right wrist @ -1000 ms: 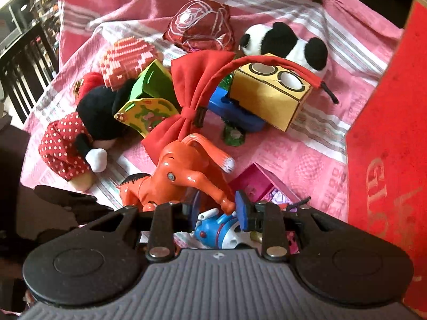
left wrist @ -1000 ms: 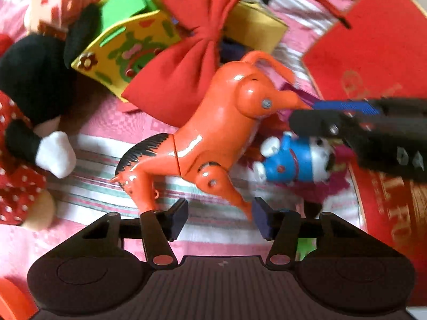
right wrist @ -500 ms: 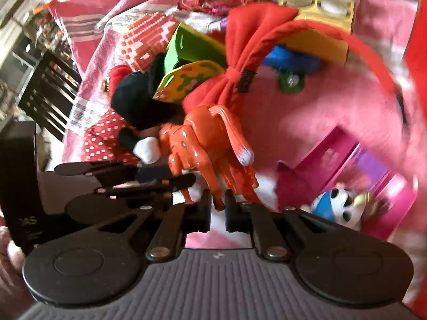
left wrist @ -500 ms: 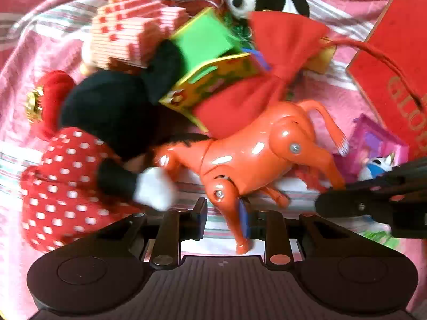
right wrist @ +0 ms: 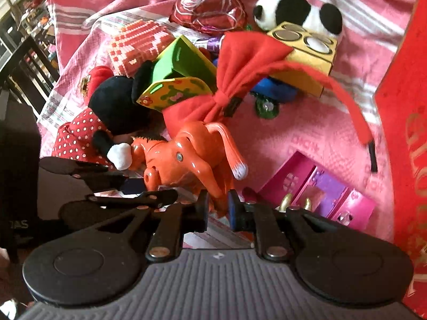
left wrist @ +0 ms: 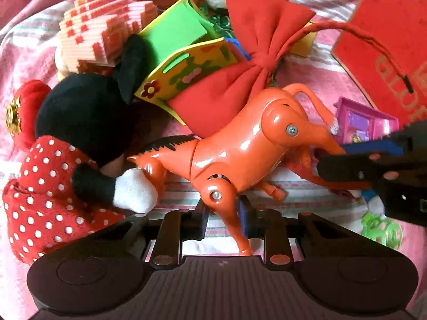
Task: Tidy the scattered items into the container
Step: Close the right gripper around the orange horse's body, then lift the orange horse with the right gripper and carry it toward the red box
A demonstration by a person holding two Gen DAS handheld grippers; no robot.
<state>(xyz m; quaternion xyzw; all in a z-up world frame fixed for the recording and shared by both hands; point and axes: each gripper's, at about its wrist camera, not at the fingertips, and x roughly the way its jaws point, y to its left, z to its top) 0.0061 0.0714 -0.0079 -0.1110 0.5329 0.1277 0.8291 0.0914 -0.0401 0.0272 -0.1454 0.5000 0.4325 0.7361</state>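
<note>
Pink cloth (right wrist: 307, 138) bearing the orange toy horse (left wrist: 240, 146), beside the red box (right wrist: 408, 106); left gripper (left wrist: 222, 217) clenched on its foreleg, right gripper (right wrist: 217, 209) clenched on its hind leg, both just closing; only the right-wrist view shows the foil rose (right wrist: 208, 8) beyond.

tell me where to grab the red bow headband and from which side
Take the red bow headband at the pinched knot in the bow's middle, coming from above. That is its narrowest, firmest part; the wide fabric loops would only crumple. The bow is draped over other toys, with the orange horse crowding its lower edge.
</note>
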